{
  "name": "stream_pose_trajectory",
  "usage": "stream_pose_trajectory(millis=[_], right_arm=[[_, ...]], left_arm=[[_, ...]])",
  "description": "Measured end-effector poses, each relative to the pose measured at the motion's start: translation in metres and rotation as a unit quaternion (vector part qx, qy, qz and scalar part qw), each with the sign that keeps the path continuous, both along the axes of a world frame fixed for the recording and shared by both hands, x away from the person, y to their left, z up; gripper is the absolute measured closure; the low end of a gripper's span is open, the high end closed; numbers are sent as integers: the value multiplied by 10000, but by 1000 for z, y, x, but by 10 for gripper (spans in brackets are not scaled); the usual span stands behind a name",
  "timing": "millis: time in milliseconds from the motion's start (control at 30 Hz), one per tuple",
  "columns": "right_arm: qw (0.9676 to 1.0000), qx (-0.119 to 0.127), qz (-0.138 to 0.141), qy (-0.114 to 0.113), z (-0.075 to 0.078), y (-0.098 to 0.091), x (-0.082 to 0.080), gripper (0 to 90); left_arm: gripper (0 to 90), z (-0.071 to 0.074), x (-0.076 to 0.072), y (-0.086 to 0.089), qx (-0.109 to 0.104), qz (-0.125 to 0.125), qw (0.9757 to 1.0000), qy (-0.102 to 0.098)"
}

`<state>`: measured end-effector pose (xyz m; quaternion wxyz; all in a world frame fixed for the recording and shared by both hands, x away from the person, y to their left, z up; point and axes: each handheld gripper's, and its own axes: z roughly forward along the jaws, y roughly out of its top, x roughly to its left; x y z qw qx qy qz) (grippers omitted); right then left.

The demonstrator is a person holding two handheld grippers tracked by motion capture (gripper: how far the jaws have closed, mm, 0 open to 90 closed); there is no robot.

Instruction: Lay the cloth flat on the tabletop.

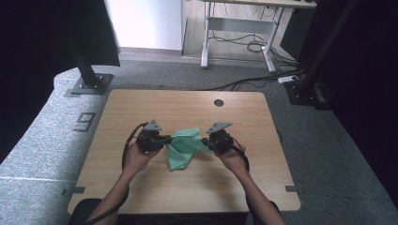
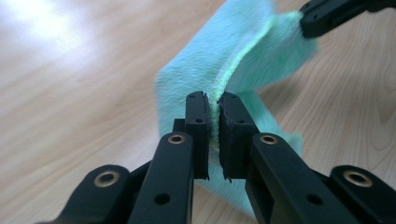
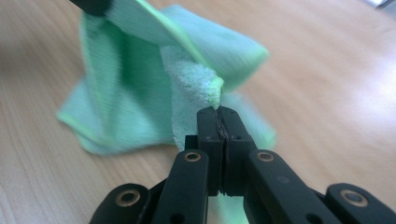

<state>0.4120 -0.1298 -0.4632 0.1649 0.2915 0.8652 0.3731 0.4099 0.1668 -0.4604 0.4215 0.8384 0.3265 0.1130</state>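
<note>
While pinched, green cloth (image 1: 182, 149), crumpled, sagging

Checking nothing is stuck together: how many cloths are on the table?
1. A single green cloth sits mid-table, pinched at one edge by the left gripper and at another by the right gripper. Its folds could hide a second layer.

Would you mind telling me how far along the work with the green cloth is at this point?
Done: the left gripper and right gripper are each clamped on an edge of the green cloth. In hand: its top is raised between them, the lower part crumpled on the table. Left: spreading or folding it; nothing looks neatly laid.
</note>
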Motion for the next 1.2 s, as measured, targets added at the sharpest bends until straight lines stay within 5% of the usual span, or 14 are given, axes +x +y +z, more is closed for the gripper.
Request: stream_pose_trajectory(millis=[200,300,400,500,600,900,1200], right_arm=[[9991,55,-256,-337,37,-19,6,879],[9982,117,-389,-444,53,-23,16,878],[9977,102,-517,-424,59,-19,34,867],[9960,-148,-835,-283,46,-10,58,634],[9949,-24,-1004,-42,23,-11,70,549],[9953,209,-888,316,-7,-22,55,586],[9975,184,-370,581,-29,4,38,704]], left_arm=[[830,27,-2,20,-363,154,9990,-188],[830,32,7,28,-608,286,9977,-128],[802,23,27,30,-408,638,9971,-11],[539,-4,53,38,7,1233,9918,334],[384,-23,54,48,28,1345,9898,470],[300,-30,38,49,-80,1026,9936,461],[282,-52,30,24,357,660,9961,468]])
